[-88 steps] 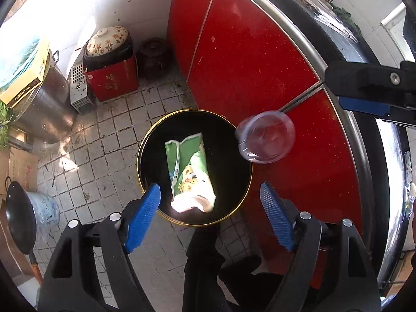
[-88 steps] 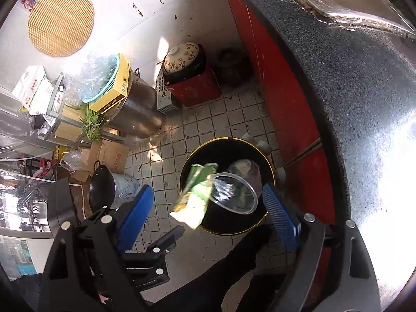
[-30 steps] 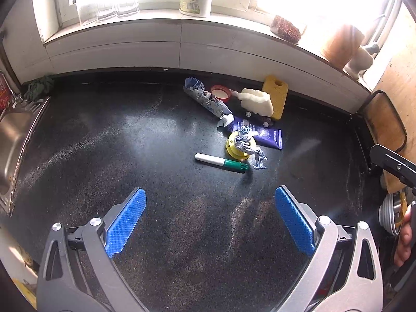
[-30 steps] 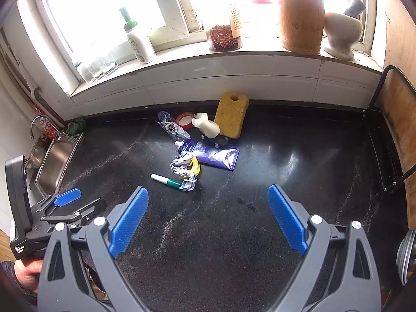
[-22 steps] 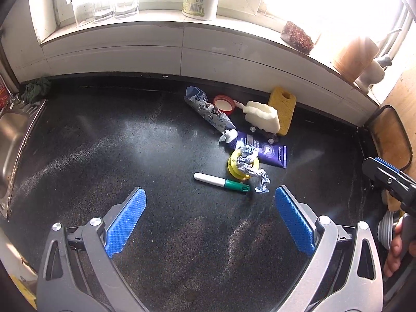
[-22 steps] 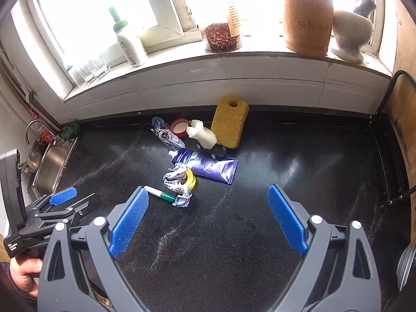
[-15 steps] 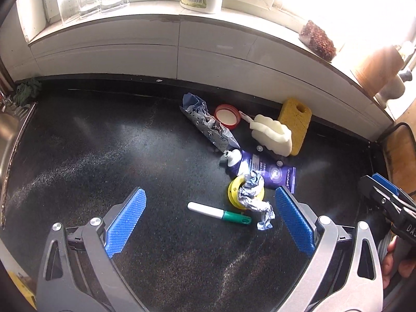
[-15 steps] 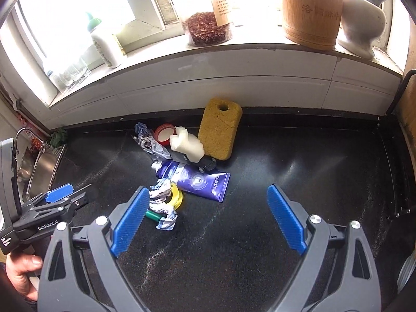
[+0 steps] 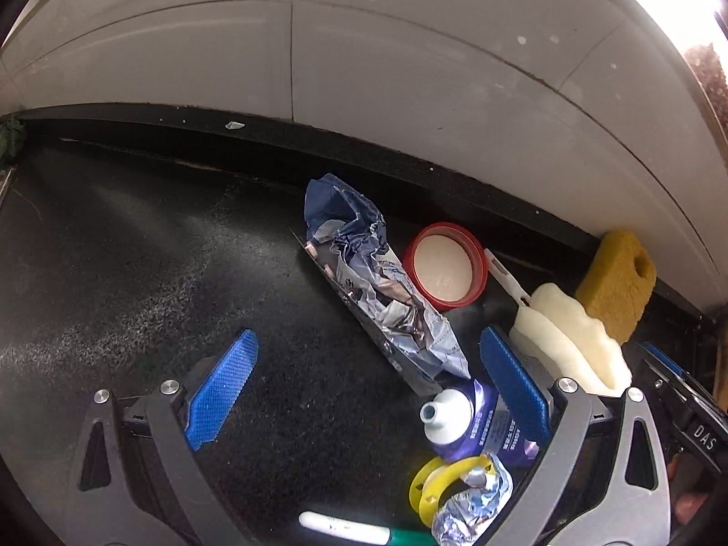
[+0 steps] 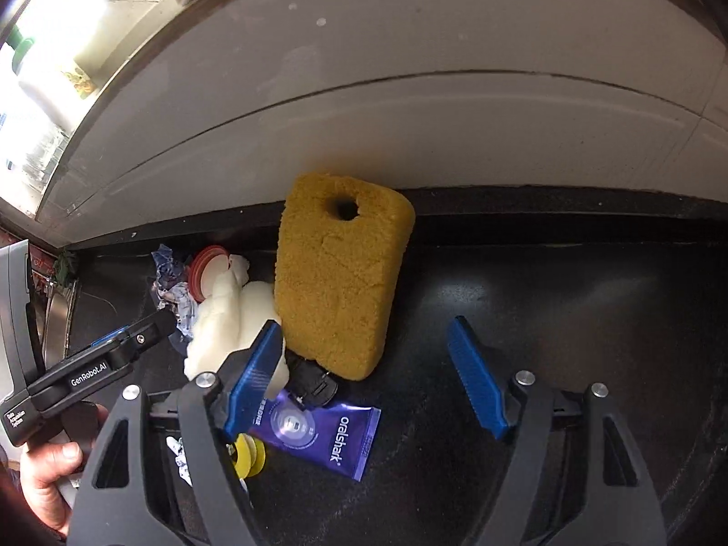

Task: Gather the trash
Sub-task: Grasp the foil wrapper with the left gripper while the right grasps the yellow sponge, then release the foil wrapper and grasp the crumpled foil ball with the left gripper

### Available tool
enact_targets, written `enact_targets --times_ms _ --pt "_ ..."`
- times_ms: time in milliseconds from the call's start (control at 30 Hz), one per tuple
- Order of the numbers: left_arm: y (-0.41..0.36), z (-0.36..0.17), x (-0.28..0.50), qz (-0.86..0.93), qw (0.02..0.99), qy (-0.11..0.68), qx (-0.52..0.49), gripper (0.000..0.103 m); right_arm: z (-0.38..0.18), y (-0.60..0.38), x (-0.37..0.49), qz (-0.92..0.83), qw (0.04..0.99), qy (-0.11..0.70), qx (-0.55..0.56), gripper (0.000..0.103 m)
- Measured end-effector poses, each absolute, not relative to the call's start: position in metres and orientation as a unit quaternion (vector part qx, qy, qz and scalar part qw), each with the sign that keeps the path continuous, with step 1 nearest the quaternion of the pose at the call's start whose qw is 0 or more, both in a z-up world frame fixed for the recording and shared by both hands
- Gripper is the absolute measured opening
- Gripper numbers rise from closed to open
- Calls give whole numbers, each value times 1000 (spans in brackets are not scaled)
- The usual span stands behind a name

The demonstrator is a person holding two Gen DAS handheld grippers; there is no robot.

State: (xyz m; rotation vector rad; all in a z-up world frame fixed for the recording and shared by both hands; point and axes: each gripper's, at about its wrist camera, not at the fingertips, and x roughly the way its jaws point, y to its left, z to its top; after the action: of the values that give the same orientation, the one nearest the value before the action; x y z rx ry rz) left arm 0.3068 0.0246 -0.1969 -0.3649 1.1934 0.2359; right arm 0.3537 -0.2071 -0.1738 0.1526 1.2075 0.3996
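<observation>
Over the table (image 9: 136, 273) you are lowering both tongs: left tongs (image 9: 364, 391) released astride the wrapper (image 9: 377, 291), right tongs (image 10: 364, 377) empty and closing beside the sponge (image 10: 341, 282); next, pinch each piece.

Window glare above, fisheye-warped edges, sharp

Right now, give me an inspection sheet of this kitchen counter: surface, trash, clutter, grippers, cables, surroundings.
Surface: black speckled counter, dry-looking.
Job's things: crumpled blue wrapper; small foil wad on a yellow ring; purple tube.
Clutter: yellow sponge, red lid, white brush, marker.
Grippers: left gripper open around the wrapper's end; right gripper closing, sponge's lower edge between the fingers, untouched.
Cables: nothing seen.
Surroundings: white tiled wall.
</observation>
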Motion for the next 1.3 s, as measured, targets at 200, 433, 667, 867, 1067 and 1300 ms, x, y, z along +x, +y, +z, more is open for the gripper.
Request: enact_targets --times_ms 200,433,667,867,1067,1300 --pt "33 -216 314 105 797 554 -217 90 -196 -205 366 210 778 581 116 58" --pt "24 -204 310 88 809 548 -194 38 -176 -199 353 221 796 554 103 34" --pt "22 -163 279 77 829 522 -187 31 -138 -208 328 207 827 518 68 31" --pt "15 -137 238 46 830 529 -167 31 -109 -215 291 220 832 508 33 31" --pt "14 -166 176 43 814 563 -138 31 -110 -221 245 224 827 515 29 31" --pt "30 -177 138 54 818 558 -125 53 -109 -232 207 220 827 517 25 31"
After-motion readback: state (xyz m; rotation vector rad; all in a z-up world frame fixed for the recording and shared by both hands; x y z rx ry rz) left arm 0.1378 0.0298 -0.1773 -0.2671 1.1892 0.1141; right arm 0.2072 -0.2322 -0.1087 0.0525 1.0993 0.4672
